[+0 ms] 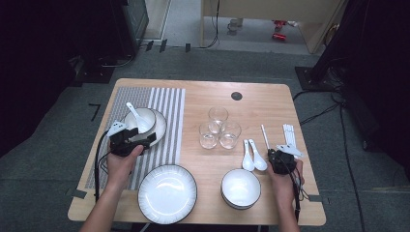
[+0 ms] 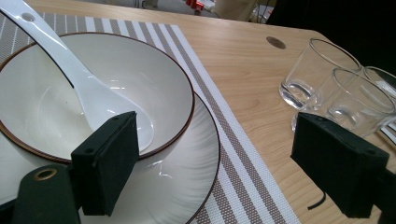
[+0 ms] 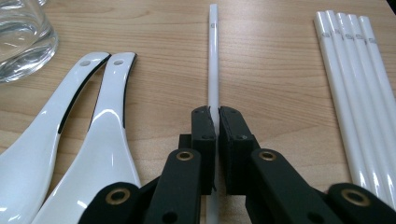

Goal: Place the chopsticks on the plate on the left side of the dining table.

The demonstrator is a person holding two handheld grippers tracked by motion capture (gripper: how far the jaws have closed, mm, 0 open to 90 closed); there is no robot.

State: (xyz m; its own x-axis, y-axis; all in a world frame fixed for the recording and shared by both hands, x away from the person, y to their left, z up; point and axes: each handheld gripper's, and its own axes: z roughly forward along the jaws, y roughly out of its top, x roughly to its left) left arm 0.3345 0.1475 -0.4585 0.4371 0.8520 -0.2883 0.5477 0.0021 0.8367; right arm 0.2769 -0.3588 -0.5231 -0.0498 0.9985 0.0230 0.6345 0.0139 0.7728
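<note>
White slim plastic chopstick (image 3: pixel 213 56) pinched between right claw (image 3: pixel 217 122), flat on wooden worktop (image 3: pixel 271 60). Left claw (image 2: pixel 224 154) gaping wide, empty, beside white brown-rimmed ceramic bowl (image 2: pixel 159 74).

I see one white chopstick (image 3: pixel 213 60) lying flat on the wood, running straight up the frame's centre, jaws pinching its near end.

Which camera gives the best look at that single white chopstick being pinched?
The right gripper view: the single chopstick runs up the middle, pinched between the right gripper. The high view shows it as a thin line.
</note>
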